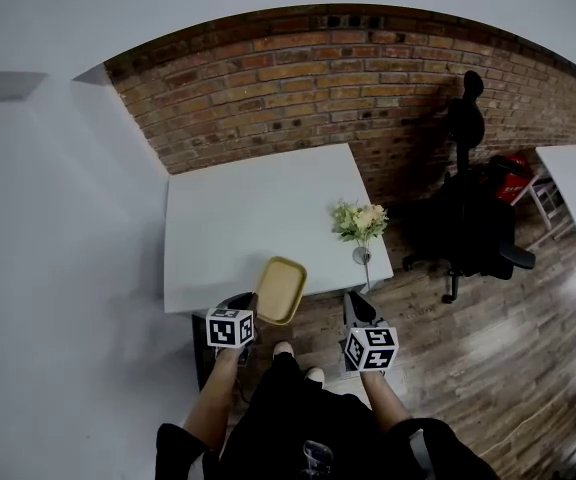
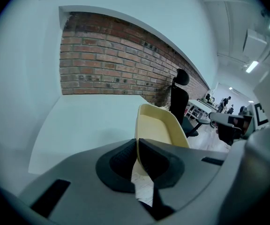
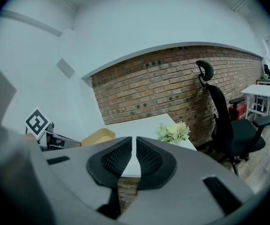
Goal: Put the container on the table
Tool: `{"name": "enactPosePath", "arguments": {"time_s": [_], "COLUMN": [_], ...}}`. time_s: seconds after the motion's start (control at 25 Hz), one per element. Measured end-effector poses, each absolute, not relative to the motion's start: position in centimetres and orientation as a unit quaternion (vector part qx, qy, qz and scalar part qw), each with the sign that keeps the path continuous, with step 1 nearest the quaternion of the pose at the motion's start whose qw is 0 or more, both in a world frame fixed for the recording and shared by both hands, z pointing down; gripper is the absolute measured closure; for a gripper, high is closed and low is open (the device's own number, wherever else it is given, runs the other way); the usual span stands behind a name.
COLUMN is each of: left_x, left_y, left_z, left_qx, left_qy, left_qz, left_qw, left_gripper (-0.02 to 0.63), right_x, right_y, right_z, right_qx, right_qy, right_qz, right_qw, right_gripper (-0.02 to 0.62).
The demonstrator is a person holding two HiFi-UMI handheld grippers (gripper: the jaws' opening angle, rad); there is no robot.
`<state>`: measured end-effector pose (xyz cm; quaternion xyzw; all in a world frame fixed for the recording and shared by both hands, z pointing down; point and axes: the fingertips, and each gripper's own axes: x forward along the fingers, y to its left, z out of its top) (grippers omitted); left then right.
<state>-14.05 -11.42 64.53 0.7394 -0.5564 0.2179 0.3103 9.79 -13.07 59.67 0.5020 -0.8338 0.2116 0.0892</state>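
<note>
Closest to us, our left gripper (image 2: 137, 154) had its black ribbed fingers (image 2: 119, 163) pinched shut on the near rim of the shallow pale-yellow plastic container (image 2: 159, 128). The container jutted beyond the fingertips, tipped on edge, in the air at the near border of the white rectangular table (image 2: 86, 121). We judged the rim hold left the base free to be lowered flat. Our right gripper (image 3: 134, 156) had its fingers almost together on nothing, seemingly idle off to one side. Farther beyond those fingertips stood a small bunch of cream flowers in a slim vase (image 3: 174, 132), worth steering clear of, then the red brick wall (image 3: 172, 86).
</note>
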Motion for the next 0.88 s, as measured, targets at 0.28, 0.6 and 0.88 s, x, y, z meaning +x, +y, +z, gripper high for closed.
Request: {"name": "enactPosePath", "arguments": {"time_s": [0.28, 0.6, 0.88], "left_x": [-13.6, -13.5, -14.0], "left_y": [-14.6, -21.4, -28.2], "left_z": [65.5, 66.0, 65.8], "left_qx": [0.744, 0.755, 0.764], "left_qy": [-0.547, -0.537, -0.528], "left_qz": [0.216, 0.210, 0.204], "left_qw": [0.317, 0.314, 0.309], "left_gripper": [0.578, 0.578, 0.578], "right_x": [9.4, 9.6, 7.8], "right_y": [-15.6, -20.4, -26.1], "right_z": [60.0, 60.3, 59.9], "right_qx": [0.502, 0.514, 0.519], "right_qy": [-0.833, -0.825, -0.822], "right_qz": [0.211, 0.210, 0.206], "right_qw": [0.099, 0.107, 0.108], "right_gripper": [0.571, 0.571, 0.571]}}
